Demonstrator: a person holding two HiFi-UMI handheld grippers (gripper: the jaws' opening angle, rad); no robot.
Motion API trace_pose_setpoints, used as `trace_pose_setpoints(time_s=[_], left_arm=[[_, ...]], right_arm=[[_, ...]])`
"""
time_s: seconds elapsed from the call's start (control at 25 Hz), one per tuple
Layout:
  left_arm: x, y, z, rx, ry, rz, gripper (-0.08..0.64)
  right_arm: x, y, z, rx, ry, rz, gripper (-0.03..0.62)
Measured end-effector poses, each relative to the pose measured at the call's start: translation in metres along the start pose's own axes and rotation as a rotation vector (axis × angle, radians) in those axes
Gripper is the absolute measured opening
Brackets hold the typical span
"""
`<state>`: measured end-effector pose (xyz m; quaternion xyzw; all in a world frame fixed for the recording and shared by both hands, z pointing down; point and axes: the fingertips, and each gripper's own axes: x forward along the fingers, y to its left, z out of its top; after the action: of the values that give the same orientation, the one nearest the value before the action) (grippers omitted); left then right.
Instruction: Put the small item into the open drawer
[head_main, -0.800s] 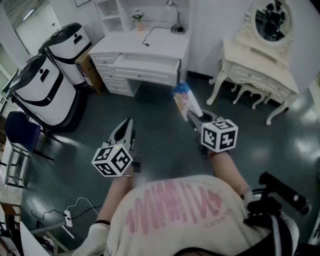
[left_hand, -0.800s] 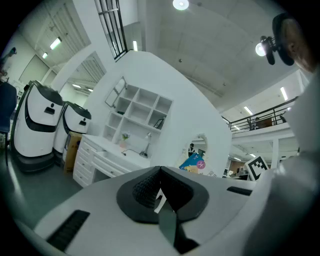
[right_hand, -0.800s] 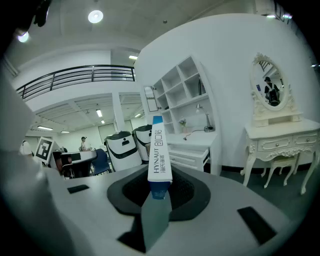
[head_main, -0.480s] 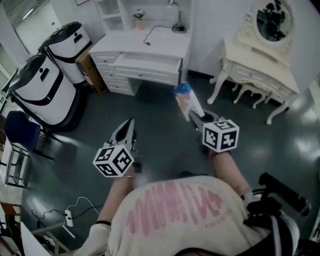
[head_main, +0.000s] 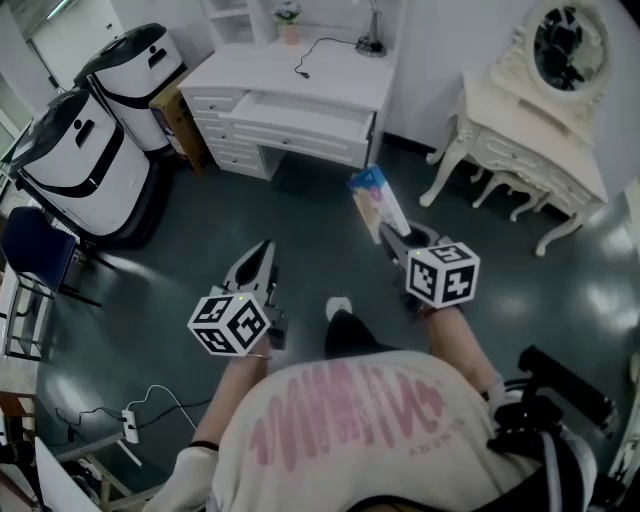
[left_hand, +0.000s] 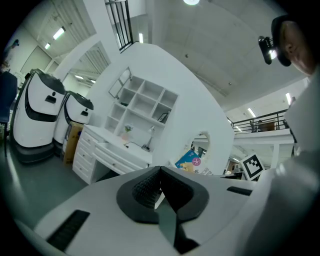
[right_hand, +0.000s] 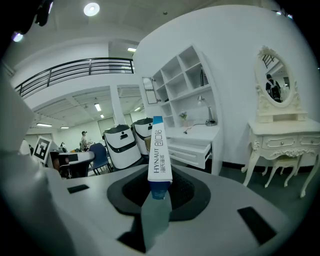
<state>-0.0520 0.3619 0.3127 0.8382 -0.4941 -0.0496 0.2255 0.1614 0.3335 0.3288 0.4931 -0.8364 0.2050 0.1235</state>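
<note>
You're standing on a dark grey floor (head_main: 180, 290), smooth and glossy, with pale light patches sliding across it. Ahead of you sits a plain white desk (head_main: 340, 80) with a flat matte top, a black cable (head_main: 318, 50) curling over it, a small lamp (head_main: 375, 30) and a little potted plant (head_main: 288, 14) at the back. Its wide top drawer (head_main: 300, 120) is pulled out, shallow and square-edged. To your right is a cream dressing table (head_main: 530, 130), all curved legs and carved trim, with an oval mirror (head_main: 568, 45) above. Off to your left are two bulky white machines (head_main: 80, 170) with rounded shells and black bands, and a dark blue chair (head_main: 30, 255) just beside them. A white power strip (head_main: 128, 428) lies on the floor near your left side.

Now your right gripper (head_main: 388, 232): the jaws are nearly closed and pinch the lower end of a slim blue-and-white carton (right_hand: 160, 150), a flat cardboard box with sharp edges. It sticks out past the tips, angled up towards the desk and well short of the drawer, in the air above the floor.

Your left gripper (head_main: 266, 246) has its ribbed black pads brought together with nothing between them, and it points roughly level towards the desk.
</note>
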Motion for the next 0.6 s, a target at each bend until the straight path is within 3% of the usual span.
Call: trace_pose_setpoints(time_s=[0.2,0.6], left_arm=[[0.039,0.026,0.022,-0.013,-0.033,-0.010,0.029],[0.154,0.088,0.090,0.009,-0.089,0.042,0.029]], right_arm=[[0.053,-0.025,0.023,-0.077,0.022,-0.001,0.094],[0.173,-0.082,0.107,-0.120,0.014,0.059,0.094]])
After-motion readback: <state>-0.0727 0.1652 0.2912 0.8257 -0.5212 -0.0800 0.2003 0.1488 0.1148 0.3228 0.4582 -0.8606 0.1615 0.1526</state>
